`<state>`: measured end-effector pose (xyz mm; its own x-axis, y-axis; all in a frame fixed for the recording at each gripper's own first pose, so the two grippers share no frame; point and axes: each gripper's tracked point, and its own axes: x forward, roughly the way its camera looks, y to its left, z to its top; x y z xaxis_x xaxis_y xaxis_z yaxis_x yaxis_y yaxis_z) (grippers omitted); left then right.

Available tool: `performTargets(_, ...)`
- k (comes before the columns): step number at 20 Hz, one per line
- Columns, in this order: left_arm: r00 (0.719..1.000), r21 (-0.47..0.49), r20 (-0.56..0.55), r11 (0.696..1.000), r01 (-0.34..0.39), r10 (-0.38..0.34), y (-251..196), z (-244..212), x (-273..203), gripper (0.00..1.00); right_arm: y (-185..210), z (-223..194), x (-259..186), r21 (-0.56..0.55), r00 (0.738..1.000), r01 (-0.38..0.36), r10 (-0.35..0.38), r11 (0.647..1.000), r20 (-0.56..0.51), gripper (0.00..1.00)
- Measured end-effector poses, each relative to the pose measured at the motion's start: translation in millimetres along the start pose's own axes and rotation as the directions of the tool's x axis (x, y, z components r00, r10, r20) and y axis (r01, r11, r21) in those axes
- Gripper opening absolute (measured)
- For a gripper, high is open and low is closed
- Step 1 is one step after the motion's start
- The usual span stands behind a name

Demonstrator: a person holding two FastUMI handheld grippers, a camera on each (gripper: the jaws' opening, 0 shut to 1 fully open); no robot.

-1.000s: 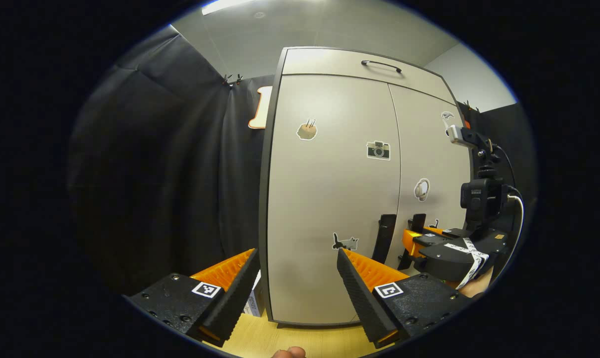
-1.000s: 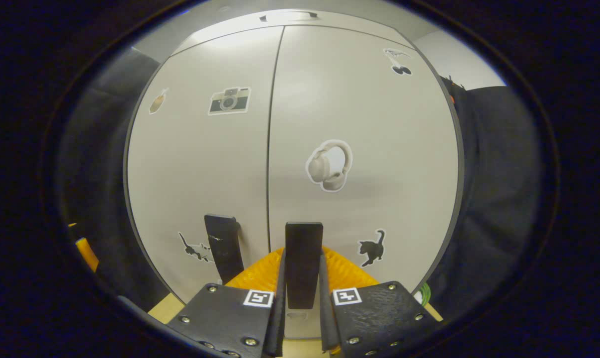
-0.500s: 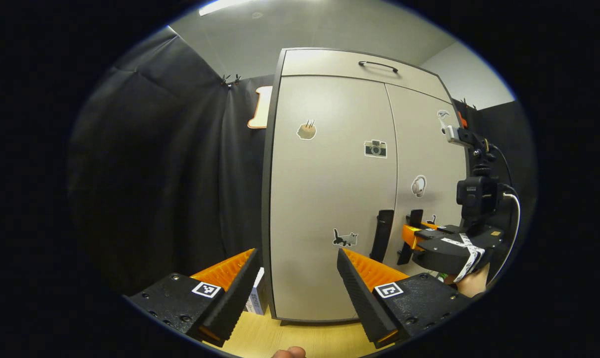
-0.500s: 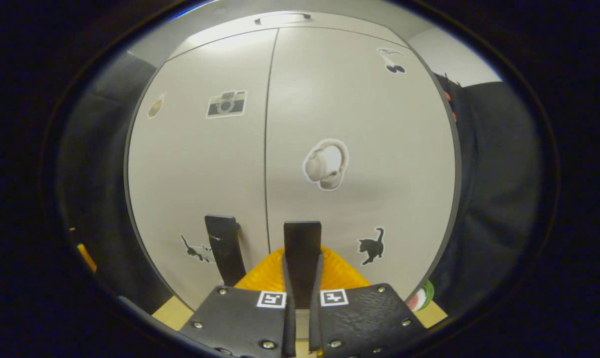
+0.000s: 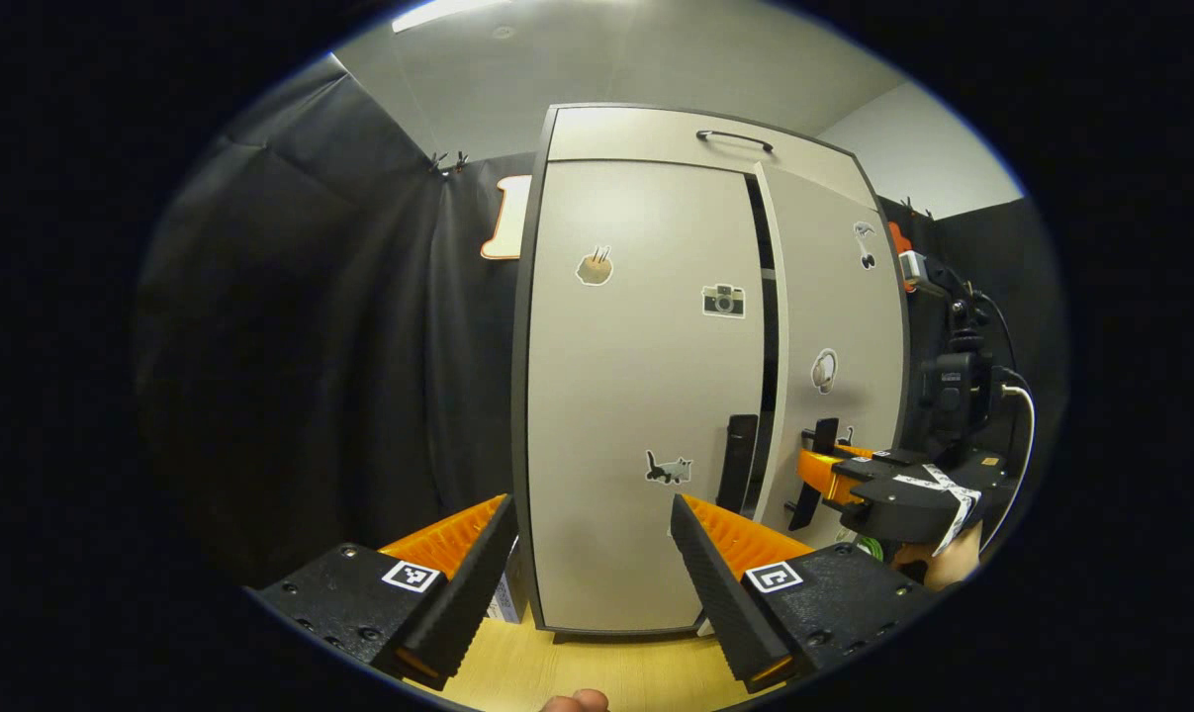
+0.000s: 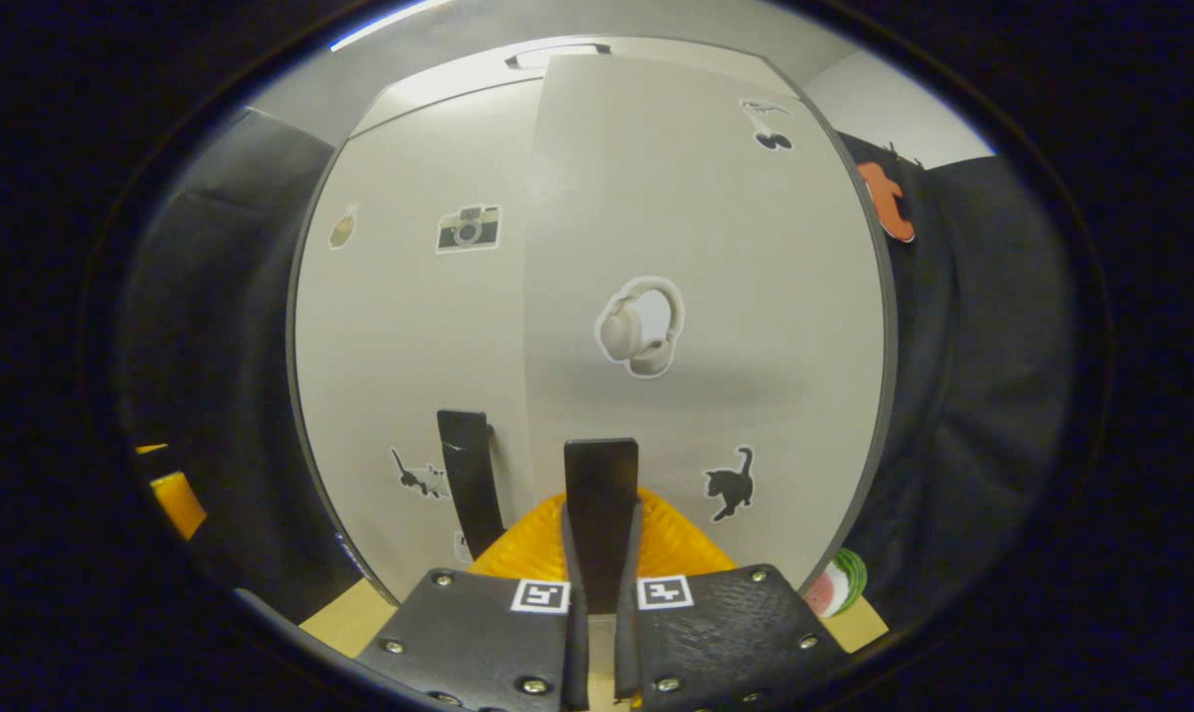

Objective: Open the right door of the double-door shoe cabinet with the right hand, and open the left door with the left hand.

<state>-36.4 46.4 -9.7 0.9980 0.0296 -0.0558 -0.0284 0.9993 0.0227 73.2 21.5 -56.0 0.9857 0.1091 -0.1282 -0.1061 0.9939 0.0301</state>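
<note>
With the beige right door [image 6: 705,297] of the tall 2-door shoe cabinet [image 5: 646,133] cracked open, your right gripper [image 6: 601,554] clamps its black bar handle [image 6: 601,494] at 6 o'clock to pull, while your left gripper [image 5: 592,554] waits spread wide, facing the closed left door [image 5: 636,396].

Each gripper [image 5: 589,554] carried black finger mounts [image 5: 359,603] with small screws and square black-and-white markers [image 5: 408,576]. The right gripper [image 5: 822,475] had white tape [image 5: 943,494] across its black body and a camera with a cable.
</note>
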Motion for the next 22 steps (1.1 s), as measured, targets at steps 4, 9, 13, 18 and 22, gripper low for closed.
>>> performTargets(4,1.000,0.010,-0.006,1.000,0.019,-0.019,-4,-2,-5,0.96,-3,-1,-11,-0.014,1.000,-0.026,0.026,1.000,0.000,0.11)
performTargets(9,0.999,0.006,-0.007,0.999,0.032,-0.032,-9,-3,-12,0.97,-12,-2,-32,-0.010,0.998,-0.068,0.068,0.998,-0.017,0.11)
performTargets(13,0.999,0.006,-0.011,0.999,0.040,-0.040,-12,-4,-14,0.96,-15,-2,-33,-0.014,0.997,-0.075,0.075,0.997,-0.020,0.10)
performTargets(18,0.999,0.010,-0.015,0.999,0.038,-0.038,-11,-6,-18,0.96,-20,-2,-42,-0.013,0.996,-0.088,0.088,0.996,-0.023,0.11)
performTargets(22,0.999,0.007,-0.018,0.999,0.039,-0.039,-12,-7,-20,0.96,-29,-4,-55,-0.019,0.995,-0.098,0.097,0.995,-0.027,0.10)
